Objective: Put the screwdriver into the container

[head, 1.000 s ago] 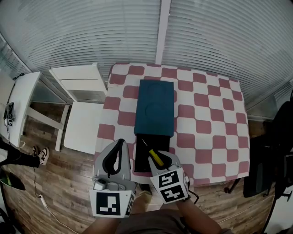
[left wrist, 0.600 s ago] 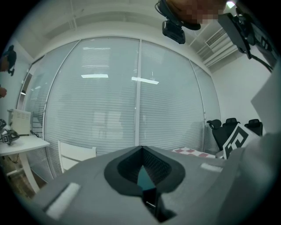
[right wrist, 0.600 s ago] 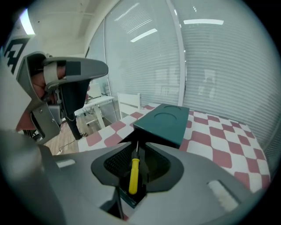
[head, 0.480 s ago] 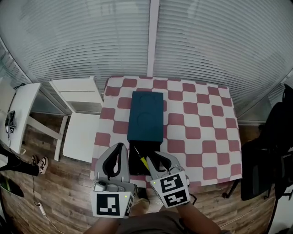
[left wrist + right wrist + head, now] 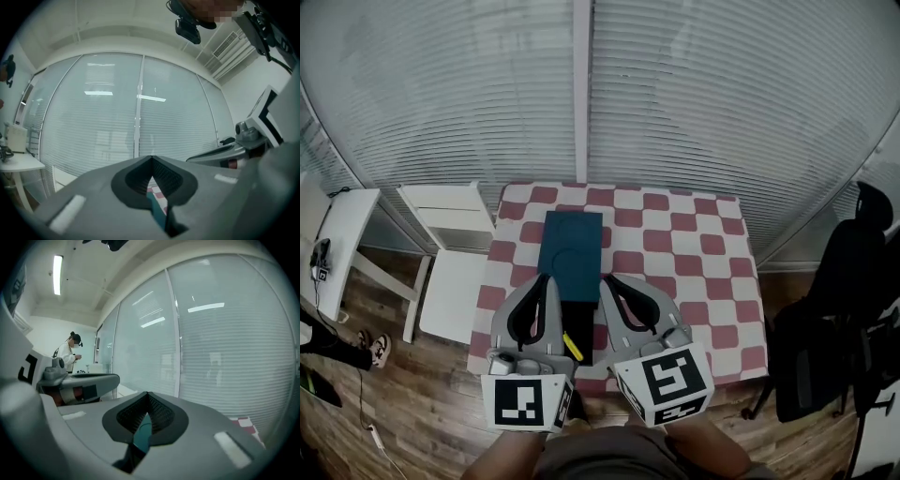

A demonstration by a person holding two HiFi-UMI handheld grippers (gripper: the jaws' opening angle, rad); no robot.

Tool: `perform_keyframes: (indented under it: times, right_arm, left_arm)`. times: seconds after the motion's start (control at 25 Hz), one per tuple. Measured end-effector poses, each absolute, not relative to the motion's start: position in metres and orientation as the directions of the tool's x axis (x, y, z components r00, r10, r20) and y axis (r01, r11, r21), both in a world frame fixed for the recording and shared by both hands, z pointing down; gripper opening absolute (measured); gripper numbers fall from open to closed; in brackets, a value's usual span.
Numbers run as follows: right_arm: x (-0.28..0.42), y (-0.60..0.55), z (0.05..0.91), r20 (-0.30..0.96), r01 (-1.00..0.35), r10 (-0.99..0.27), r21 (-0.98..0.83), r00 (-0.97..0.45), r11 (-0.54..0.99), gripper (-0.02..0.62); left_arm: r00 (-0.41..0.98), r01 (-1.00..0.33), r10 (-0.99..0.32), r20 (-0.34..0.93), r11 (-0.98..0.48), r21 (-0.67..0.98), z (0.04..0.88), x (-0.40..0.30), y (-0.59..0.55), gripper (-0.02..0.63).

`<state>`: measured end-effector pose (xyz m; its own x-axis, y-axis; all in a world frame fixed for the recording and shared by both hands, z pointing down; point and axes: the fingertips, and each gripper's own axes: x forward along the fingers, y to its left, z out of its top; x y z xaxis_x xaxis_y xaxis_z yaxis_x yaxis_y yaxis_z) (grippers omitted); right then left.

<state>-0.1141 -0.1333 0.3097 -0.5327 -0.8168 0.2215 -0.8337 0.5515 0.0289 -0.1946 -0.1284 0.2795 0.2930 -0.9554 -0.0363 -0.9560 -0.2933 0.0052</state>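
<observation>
Left jaws: on the left gripper (image 5: 544, 281) I read them pressed together tip to tip, nothing between them
Right jaws: the right gripper (image 5: 608, 280) is the same, tips meeting and empty
Screwdriver: its yellow handle (image 5: 573, 346) shows low between my two grippers, touched by neither; I judge it lies inside the open black tray (image 5: 582, 322) of the container (image 5: 572, 255)
Task state: by my judgement the tool is in place, though most of the shaft is too dark to make out against the tray
Risk, edge: the tray end sits close to the near edge of the bench (image 5: 694, 272); if I drop either gripper carelessly I can nudge the container toward that edge
Risk, tool: with the tray uncovered, a knock from a gripper body could tip the screwdriver out over the rim
Risk, view: both grippers cover much of the tray from the head view, so I may misjudge clearance
Count, screwdrivers: one
Count, containers: one, teal top with the black tray
Count, grippers: two
Count, benches: one, red and white checked
Count, chairs: one white chair (image 5: 455, 246) on the left, one black office chair (image 5: 834, 305) on the right
</observation>
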Motion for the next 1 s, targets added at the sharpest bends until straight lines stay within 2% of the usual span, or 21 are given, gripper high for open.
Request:
perform_keyframes:
  times: [0.32,0.68,1.0]
  right_arm:
    - [-0.082,-0.144,0.266,0.095,-0.834,-0.836,0.073,-0.540,0.547,0.025]
    - [-0.063,-0.152,0.260,0.060,-0.826,-0.829,0.069,-0.556,0.559,0.025]
    - [-0.055,-0.161,0.256,0.055,-0.823,-0.826,0.077,-0.560,0.563,0.025]
  left_arm:
    - [0.258,-0.966,-0.961,-0.098,-0.256,-0.028,0.247,-0.171,-0.138,0.002]
    - [0.209,-0.977,-0.971,-0.115,-0.204,-0.061,0.235,-0.167,-0.145,0.001]
    - [0.221,-0.975,-0.968,-0.116,-0.215,-0.065,0.235,-0.154,-0.146,0.000]
